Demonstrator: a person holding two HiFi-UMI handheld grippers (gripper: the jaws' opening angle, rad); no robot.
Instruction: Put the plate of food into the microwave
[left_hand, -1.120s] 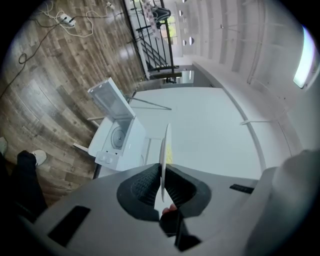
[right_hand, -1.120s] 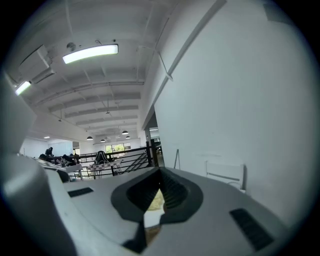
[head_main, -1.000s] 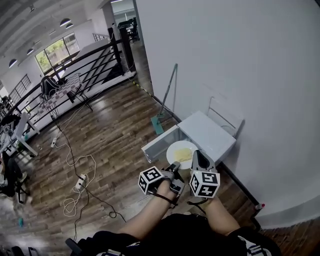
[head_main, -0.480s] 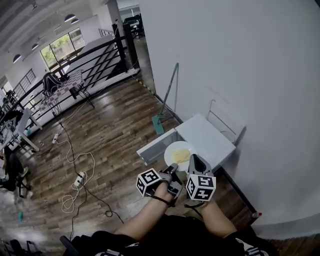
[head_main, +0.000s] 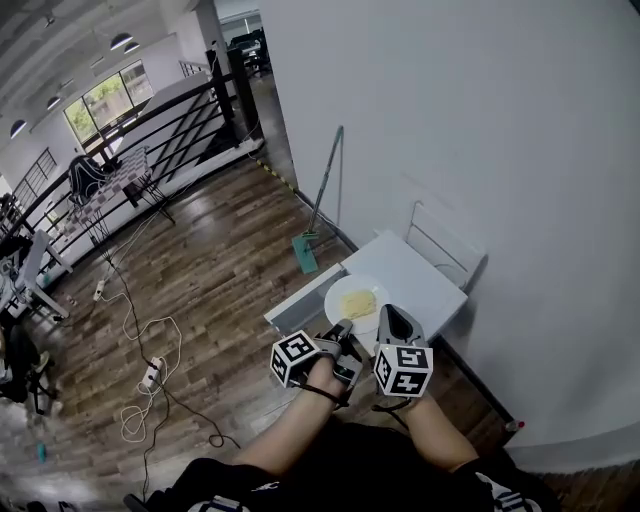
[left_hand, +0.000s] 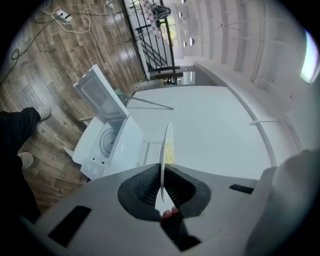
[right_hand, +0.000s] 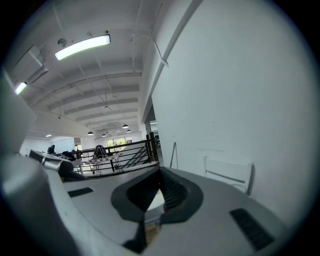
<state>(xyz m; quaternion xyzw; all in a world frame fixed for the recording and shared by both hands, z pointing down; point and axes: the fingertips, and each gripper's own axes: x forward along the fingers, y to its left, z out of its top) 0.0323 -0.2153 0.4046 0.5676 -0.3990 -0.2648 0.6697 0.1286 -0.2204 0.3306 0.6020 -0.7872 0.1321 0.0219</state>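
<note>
Two grippers sit low in the head view, marker cubes toward the camera and forearms behind them. The left gripper (head_main: 343, 327) has the near rim of the plate (head_main: 345, 285), which is white with pale yellow food (head_main: 360, 301) in its middle. The right gripper (head_main: 388, 316) lies just beside the plate's near right rim; I cannot tell whether they touch. The plate is carried level in the air, just in front of the white microwave (head_main: 415, 275) by the wall, whose door (head_main: 293, 304) hangs open to the left. A mop (head_main: 322, 195) leans on the wall beyond it, and a white rack (head_main: 445, 240) stands behind the microwave. Cables and a power strip (head_main: 150, 375) trail over the wooden floor (head_main: 220, 260). The left gripper view is rolled on its side. There the dark ribbed fingers (left_hand: 142, 182) are pinched narrow on the plate, seen edge-on, with the yellow food on its far face. The microwave is well beyond, its cavity and round turntable (left_hand: 107, 142) open to view. A trouser leg (left_hand: 17, 125) is at the left edge. The right gripper view is upright. Its fingers meet at the tips and grip nothing, and a pale surface shows through the gap behind them. Ahead are the white wall (right_hand: 240, 100), the rack, the mop handle and a black railing (right_hand: 125, 152).
</note>
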